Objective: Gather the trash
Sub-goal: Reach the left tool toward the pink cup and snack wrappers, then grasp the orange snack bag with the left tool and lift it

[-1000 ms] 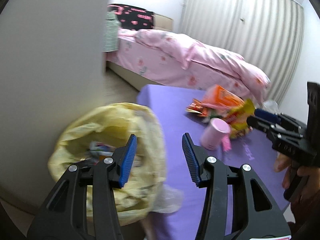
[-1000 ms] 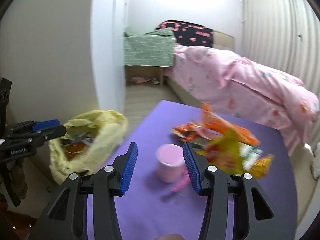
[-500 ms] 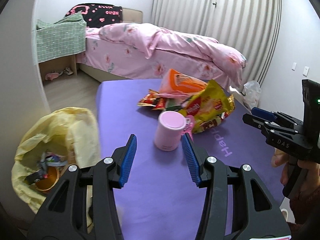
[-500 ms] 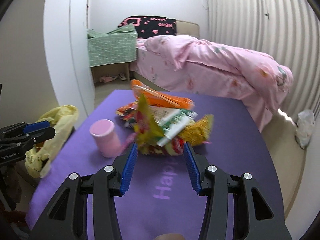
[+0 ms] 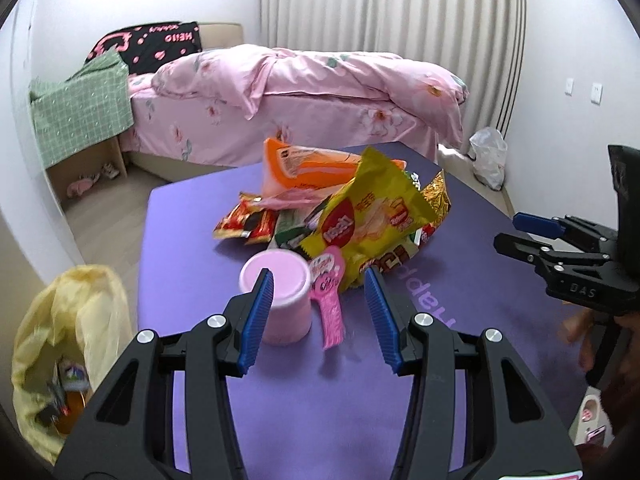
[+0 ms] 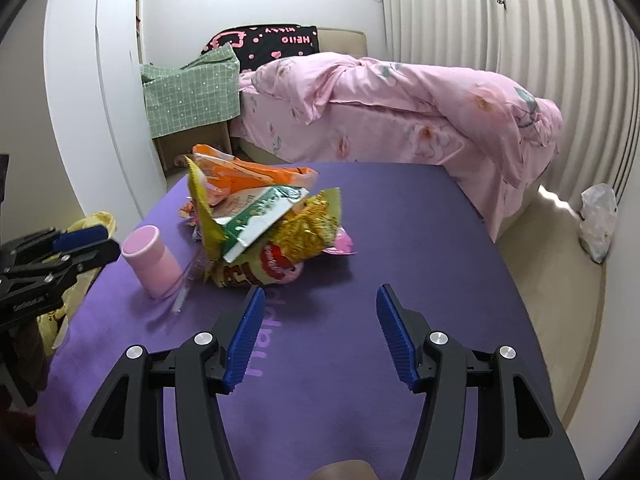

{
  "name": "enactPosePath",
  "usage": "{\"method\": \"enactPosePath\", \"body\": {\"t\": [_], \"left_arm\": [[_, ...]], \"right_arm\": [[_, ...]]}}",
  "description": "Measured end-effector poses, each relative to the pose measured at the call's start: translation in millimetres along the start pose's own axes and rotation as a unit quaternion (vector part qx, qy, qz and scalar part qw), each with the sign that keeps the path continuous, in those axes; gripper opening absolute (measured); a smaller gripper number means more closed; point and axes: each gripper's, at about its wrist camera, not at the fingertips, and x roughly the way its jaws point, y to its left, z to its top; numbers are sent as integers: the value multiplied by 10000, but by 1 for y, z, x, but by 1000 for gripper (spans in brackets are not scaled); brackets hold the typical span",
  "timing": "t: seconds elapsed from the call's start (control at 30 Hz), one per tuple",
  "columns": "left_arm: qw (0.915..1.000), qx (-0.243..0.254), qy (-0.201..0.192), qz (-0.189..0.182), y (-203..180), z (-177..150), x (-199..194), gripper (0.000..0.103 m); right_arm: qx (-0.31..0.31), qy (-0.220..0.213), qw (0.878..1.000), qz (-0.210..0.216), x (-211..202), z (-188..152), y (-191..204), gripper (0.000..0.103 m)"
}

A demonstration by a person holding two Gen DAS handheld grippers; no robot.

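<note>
A pile of snack wrappers (image 5: 360, 216) lies on the purple table (image 5: 320, 400): a yellow chip bag (image 5: 372, 220), an orange packet (image 5: 304, 168), red sachets (image 5: 244, 226). A pink cup (image 5: 280, 300) and a pink wrapper (image 5: 330, 296) lie in front. My left gripper (image 5: 318, 316) is open and empty, just short of the cup. My right gripper (image 6: 320, 330) is open and empty, short of the pile (image 6: 264, 224). A yellow trash bag (image 5: 60, 352) hangs at the table's left edge.
A pink bed (image 5: 312, 92) stands behind the table. A green checked cloth (image 5: 80, 108) covers a shelf at left. A white plastic bag (image 5: 488, 156) lies on the floor by the curtain. The right gripper (image 5: 560, 248) shows in the left wrist view.
My left gripper swung right from the trash bag to the cup and wrappers. My right gripper swung right, from over the cup to the near table in front of the pile.
</note>
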Motion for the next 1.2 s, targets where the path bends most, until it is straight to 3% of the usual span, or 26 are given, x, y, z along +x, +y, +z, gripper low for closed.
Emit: {"method": "enactPosePath", "body": {"t": [0.2,0.47,0.6,0.73,0.8,0.9,1.1,1.2], "left_arm": [[9993,321,-119,130,-10,15,18,45],[9993,364,-17,-99,-2,34,36,45],[9992,88,-35,-386,16,58,37,45],[9960,-603,49,-652,45,93,50,45],[9937,-884,150,-671,60,110,65,51],[9909,-1142,481,-531,77,126,101,51],[9798,-1481,1291,-367,77,113,163,50],[9750,-1584,1418,-642,73,112,166,16]], "right_arm": [[-188,8,9996,-210,8,2,-9,55],[-111,329,9985,-428,37,1,-24,55],[-89,341,9980,-522,45,2,-29,55],[-57,333,9976,-610,51,6,-33,55],[16,320,9976,-618,52,8,-37,55],[119,327,9975,-617,54,10,-42,55],[126,412,9971,-629,60,9,-42,55],[5,438,9973,-591,61,11,-37,55]]}}
